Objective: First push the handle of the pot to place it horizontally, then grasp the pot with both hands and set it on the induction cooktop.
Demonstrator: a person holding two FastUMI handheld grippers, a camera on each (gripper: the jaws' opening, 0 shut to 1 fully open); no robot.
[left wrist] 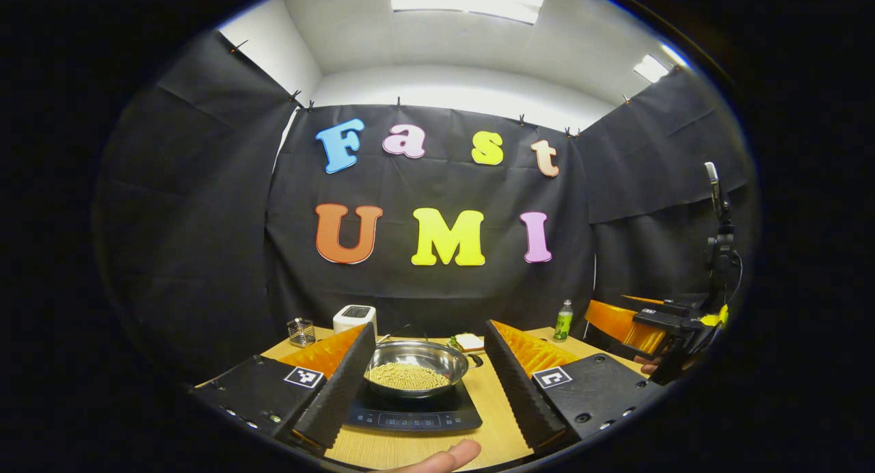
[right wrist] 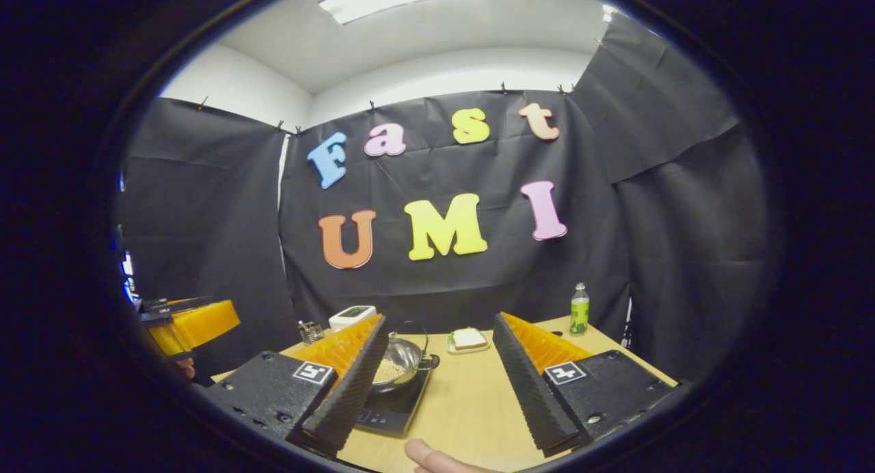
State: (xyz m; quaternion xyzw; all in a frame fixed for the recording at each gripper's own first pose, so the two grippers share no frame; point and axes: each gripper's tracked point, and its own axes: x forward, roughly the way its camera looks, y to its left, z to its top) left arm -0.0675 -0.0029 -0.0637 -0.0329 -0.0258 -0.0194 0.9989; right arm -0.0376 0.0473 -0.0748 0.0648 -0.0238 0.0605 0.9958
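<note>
A steel pot (left wrist: 415,368) holding pale beans sits on the black induction cooktop (left wrist: 410,413), its thin wire handle (left wrist: 405,331) lying toward the back. My left gripper (left wrist: 427,384) stands open, raised in front of the pot, which shows between its two fingers. The right gripper (left wrist: 649,322) shows at the far right of the left gripper view, lifted off the table. In the right gripper view my right gripper (right wrist: 441,377) is open and bare, with the pot (right wrist: 400,363) and cooktop (right wrist: 391,406) to its left, partly behind its left finger. The left gripper (right wrist: 184,326) hangs at that view's far left.
A wooden table (left wrist: 489,418) carries a white scale (left wrist: 355,318), a small glass jar (left wrist: 301,332), a plate with a sandwich (right wrist: 468,340) and a green bottle (right wrist: 580,310) along the back. A fingertip (left wrist: 444,457) shows at the bottom edge. Black cloth walls stand close around.
</note>
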